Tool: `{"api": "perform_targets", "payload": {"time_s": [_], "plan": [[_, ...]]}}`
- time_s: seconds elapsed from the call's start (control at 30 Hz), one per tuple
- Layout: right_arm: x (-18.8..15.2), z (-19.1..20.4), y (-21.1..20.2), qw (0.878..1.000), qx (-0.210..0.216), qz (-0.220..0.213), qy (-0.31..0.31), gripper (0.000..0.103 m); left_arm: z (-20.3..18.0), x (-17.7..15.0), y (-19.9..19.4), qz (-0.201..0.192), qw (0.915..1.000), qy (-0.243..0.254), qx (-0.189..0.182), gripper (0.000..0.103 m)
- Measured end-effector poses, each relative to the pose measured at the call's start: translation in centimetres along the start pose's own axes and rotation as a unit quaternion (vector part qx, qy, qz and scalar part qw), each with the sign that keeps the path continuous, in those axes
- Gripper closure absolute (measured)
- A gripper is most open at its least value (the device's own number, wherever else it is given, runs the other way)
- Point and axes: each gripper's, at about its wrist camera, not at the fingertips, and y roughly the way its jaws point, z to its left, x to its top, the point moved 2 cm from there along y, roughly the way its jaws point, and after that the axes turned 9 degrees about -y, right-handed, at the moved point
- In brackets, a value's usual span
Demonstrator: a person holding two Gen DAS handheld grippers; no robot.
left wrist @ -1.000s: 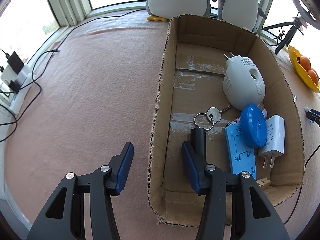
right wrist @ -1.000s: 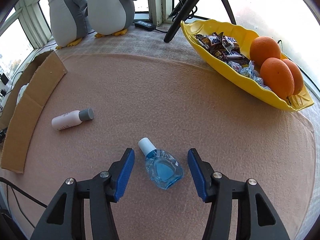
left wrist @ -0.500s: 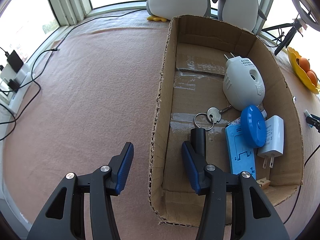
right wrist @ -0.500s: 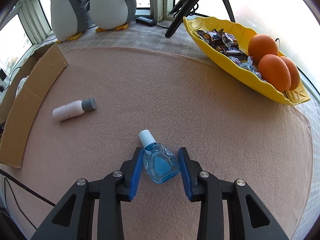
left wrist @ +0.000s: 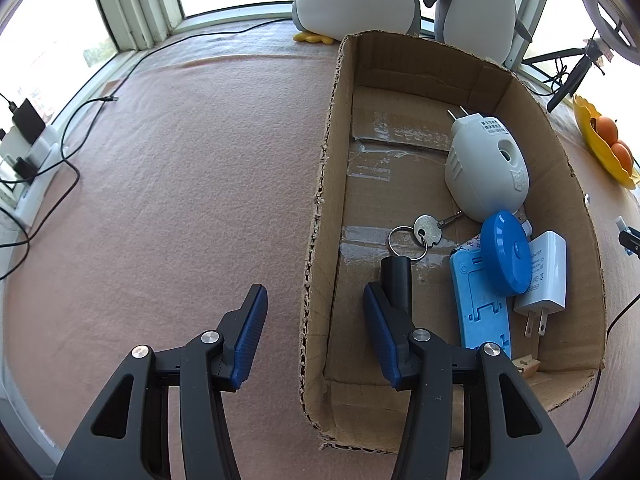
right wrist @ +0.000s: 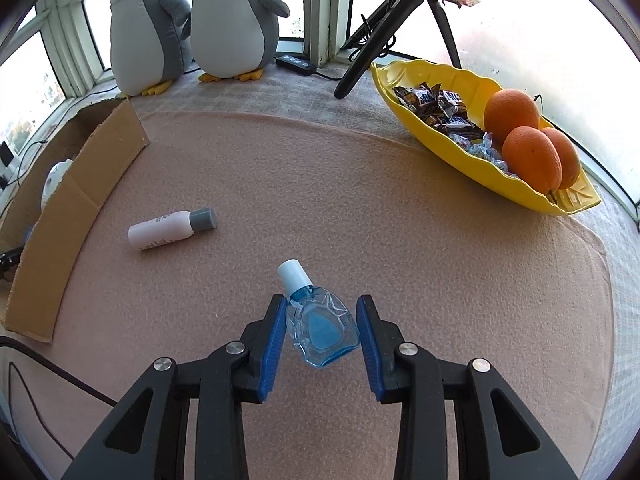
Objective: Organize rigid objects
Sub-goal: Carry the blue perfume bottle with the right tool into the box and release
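In the right wrist view my right gripper point(right wrist: 322, 330) is shut on a small clear blue bottle point(right wrist: 320, 324) with a white cap, held over the pink mat. A white bottle point(right wrist: 170, 230) with a grey cap lies on the mat to the left. In the left wrist view my left gripper point(left wrist: 314, 326) is open and empty, straddling the near left wall of the cardboard box point(left wrist: 320, 200). The box holds a white plug-in device point(left wrist: 486, 172), a key on a ring point(left wrist: 420, 232), a blue round disc point(left wrist: 506, 252), a white charger point(left wrist: 546, 276) and a blue flat stand point(left wrist: 478, 312).
A yellow dish point(right wrist: 472, 152) with oranges and wrapped sweets stands at the right. Two plush penguins point(right wrist: 188, 20) sit by the window at the back. A tripod point(right wrist: 384, 28) stands behind the dish. Cables and a power strip point(left wrist: 28, 152) lie at the far left.
My right gripper closed on the blue bottle and lifted it slightly, tilting it. My left gripper has not moved.
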Motion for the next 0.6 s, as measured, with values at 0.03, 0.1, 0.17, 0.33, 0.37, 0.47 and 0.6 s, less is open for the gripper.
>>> {"api": "perform_targets", "payload": {"time_s": [0.03,0.1,0.17,0.33,0.37,0.47,0.6], "plan": [[0.2,0.3,-0.4,1.0,0.0,-0.004,-0.003,0.071,0.0,0.0,0.0,0.0,1.0,0.0,0.0,0.053],[0.8,1.1,-1.4,1.0,0.004,-0.014,-0.01,0.071,0.0,0.0,0.0,0.0,1.0,-0.001,-0.001,0.053],[1.4,2.1,-2.4,0.999,0.012,-0.026,-0.017,0.071,0.0,0.0,0.0,0.0,1.0,-0.001,-0.002,0.053],[3.4,5.3,-4.8,0.997,0.036,-0.054,-0.04,0.071,0.1,0.0,0.0,0.0,1.0,-0.001,-0.004,0.053],[3.8,6.1,-5.3,0.996,0.041,-0.058,-0.047,0.071,0.1,0.0,0.0,-0.001,1.0,-0.001,-0.004,0.053],[4.9,8.7,-6.4,0.994,0.061,-0.069,-0.065,0.071,0.2,0.0,0.0,-0.001,1.0,-0.001,-0.007,0.053],[6.1,12.6,-7.2,0.989,0.092,-0.082,-0.086,0.071,0.3,0.0,0.0,-0.002,1.0,-0.001,-0.009,0.053]]}}
